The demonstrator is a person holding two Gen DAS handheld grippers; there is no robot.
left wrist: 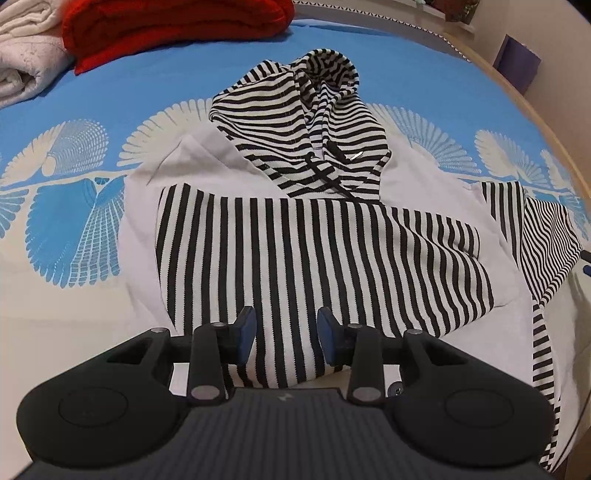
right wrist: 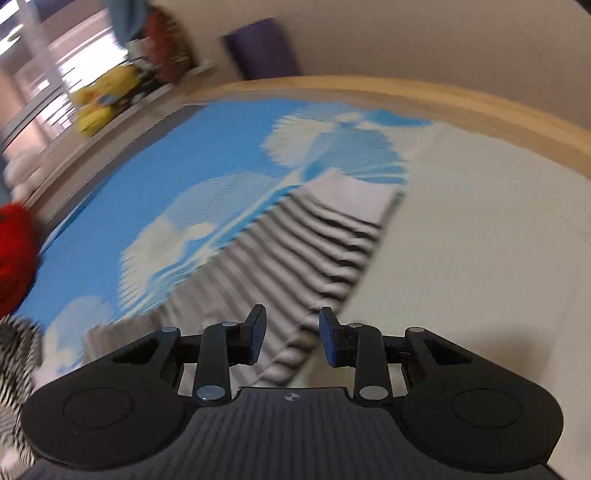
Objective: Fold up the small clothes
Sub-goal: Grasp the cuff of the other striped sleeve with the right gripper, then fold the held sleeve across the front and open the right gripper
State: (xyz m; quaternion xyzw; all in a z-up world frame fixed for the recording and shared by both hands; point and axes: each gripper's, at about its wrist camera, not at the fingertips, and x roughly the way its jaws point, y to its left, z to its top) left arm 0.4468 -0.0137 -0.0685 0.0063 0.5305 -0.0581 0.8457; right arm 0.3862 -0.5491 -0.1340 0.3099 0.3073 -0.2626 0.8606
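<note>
Blue bedspread (left wrist: 177,96) with a pale fan-shaped print, spread over a bed with a light wooden edge (right wrist: 480,107); all places below are given relative to the striped hoodie.

Item: striped hoodie (left wrist: 314,251), black and white with plain pale panels, lying flat on the bedspread. Its hood (left wrist: 310,122) is at the far end, crumpled and partly raised. One sleeve (left wrist: 546,258) lies out to the right of the body (stripes there run at a slant).

Item: red folded cloth (left wrist: 173,29), beyond the hoodie, far left, on the bedspread. Beside it, further left, a cream folded blanket (left wrist: 22,55).

Item: left gripper (left wrist: 286,332), over the near hem of the hoodie, pointing steeply down. Its blue-padded fingers stand apart with striped cloth showing in the gap; neither pad presses on it.

Item: right gripper (right wrist: 291,334), over the hoodie's sleeve, near where the striped cloth meets bare bedspread. Fingers apart, holding nothing. This view is heavily blurred, so finer detail cannot be told.

Item: yellow soft toy (right wrist: 99,103), on a ledge well beyond the hoodie.
</note>
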